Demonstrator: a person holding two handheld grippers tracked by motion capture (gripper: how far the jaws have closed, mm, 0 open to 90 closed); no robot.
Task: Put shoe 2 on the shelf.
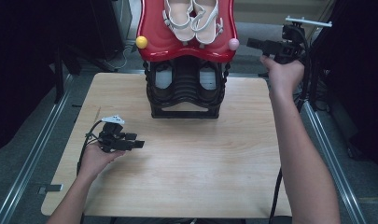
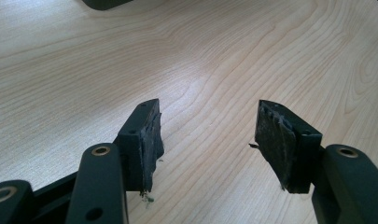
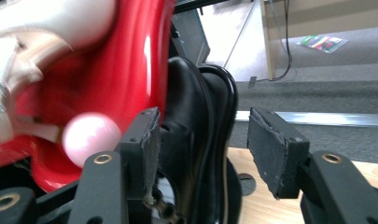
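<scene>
The red shelf sits at the top centre of the high view, a glossy tray topping a black rack that stands at the far edge of the bench. A pair of white sandals lies on it, side by side, toes toward me. A yellow ball caps its left front corner and a pink ball its right front corner. Under the tray, the rack holds dark shoes on a lower tier.

My right tool is at the upper right of the high view, held level beside the pink ball and pointing left at it, apart from it. In the right gripper view its jaws stand wide with nothing between the pads; the pink ball and red shelf fill the left of that frame, blurred, with a black shoe behind.

My left tool rests low at the left middle of the high view, over bare bench. In the left gripper view its jaws gape too, only wood grain between the worn pads.
</scene>
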